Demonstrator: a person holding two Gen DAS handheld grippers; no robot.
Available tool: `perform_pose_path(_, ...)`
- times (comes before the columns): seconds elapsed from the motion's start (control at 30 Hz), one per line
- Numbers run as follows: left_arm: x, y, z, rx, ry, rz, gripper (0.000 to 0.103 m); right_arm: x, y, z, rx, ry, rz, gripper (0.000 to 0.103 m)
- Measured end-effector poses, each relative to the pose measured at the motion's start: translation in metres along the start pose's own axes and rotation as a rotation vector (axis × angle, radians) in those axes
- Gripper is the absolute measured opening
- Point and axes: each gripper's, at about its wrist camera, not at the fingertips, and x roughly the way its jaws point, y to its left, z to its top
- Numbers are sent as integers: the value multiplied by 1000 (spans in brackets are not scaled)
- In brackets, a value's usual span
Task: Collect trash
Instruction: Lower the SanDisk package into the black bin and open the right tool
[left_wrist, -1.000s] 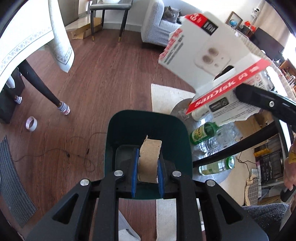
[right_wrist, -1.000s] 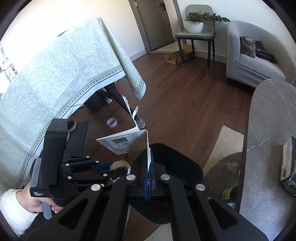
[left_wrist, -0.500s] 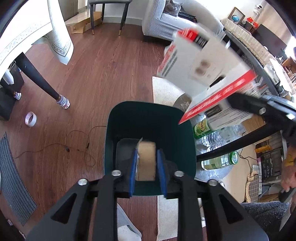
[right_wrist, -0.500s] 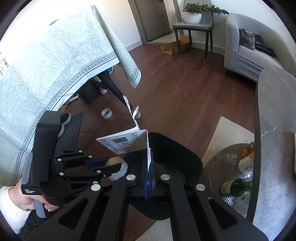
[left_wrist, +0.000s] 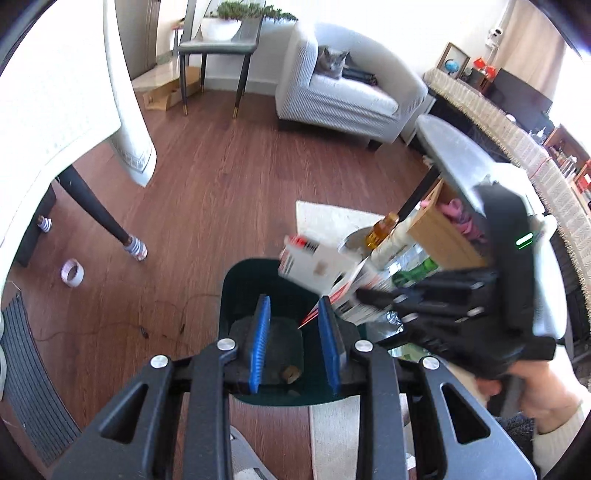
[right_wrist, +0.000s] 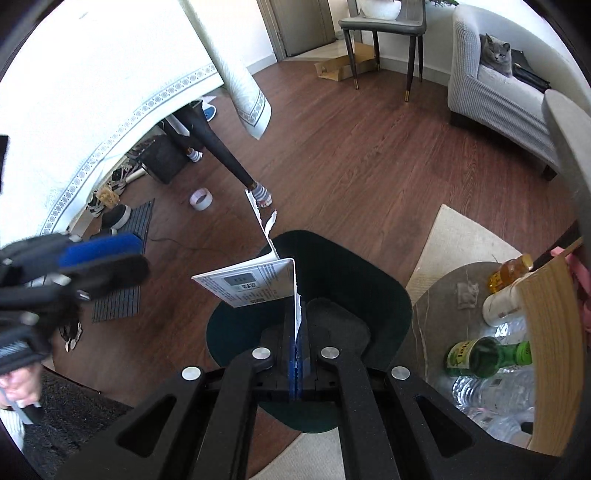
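A dark green bin (left_wrist: 236, 295) stands on the wood floor below both grippers; it also shows in the right wrist view (right_wrist: 380, 295). My left gripper (left_wrist: 293, 325) is open and empty above the bin. A small brown cardboard piece (left_wrist: 290, 373) lies at the bin's bottom. My right gripper (right_wrist: 298, 332) is shut on a torn white and red card package (right_wrist: 255, 282), held over the bin. In the left wrist view the package (left_wrist: 314, 267) hangs at the bin's right rim, with the right gripper (left_wrist: 364, 295) behind it.
A low round table (right_wrist: 439, 295) right of the bin holds a green bottle (right_wrist: 487, 356), plastic bottles and a wooden box (left_wrist: 439, 229). A tape roll (left_wrist: 72, 272) lies on the floor. A table leg (left_wrist: 96, 210), a grey armchair (left_wrist: 351, 96) and a rug (left_wrist: 325, 218) are around.
My left gripper opened and the cardboard piece dropped into the bin. My right gripper lowered the package toward the bin's rim.
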Motion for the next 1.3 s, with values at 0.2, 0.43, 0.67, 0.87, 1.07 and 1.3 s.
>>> perform_pose_path(0.2,-18,-1,9,-15,-41,5,29,36,2,-10,-5,84,-11,0)
perform_pose_path(0.43,-36,-7,18,-10,-94,-3,30,65,2,-22,-7,149,-28,0)
perform_pose_path(0.67,-43,-12,22,-7,-114,-20,31,78,2,-27,-18,176,-33,0)
perform_pose_path(0.87,-50,-12,24,-9,-139,-25,31,84,5,-30,-44,197,-27,4)
perform_pose_path(1.07,-60,-14,26,-2,-171,-10,36,75,13,-30,-85,177,-23,36)
perform_pose_path(1.3,-74,-18,31,-4,-239,-26,42,38,22,-17,-116,78,-13,36)
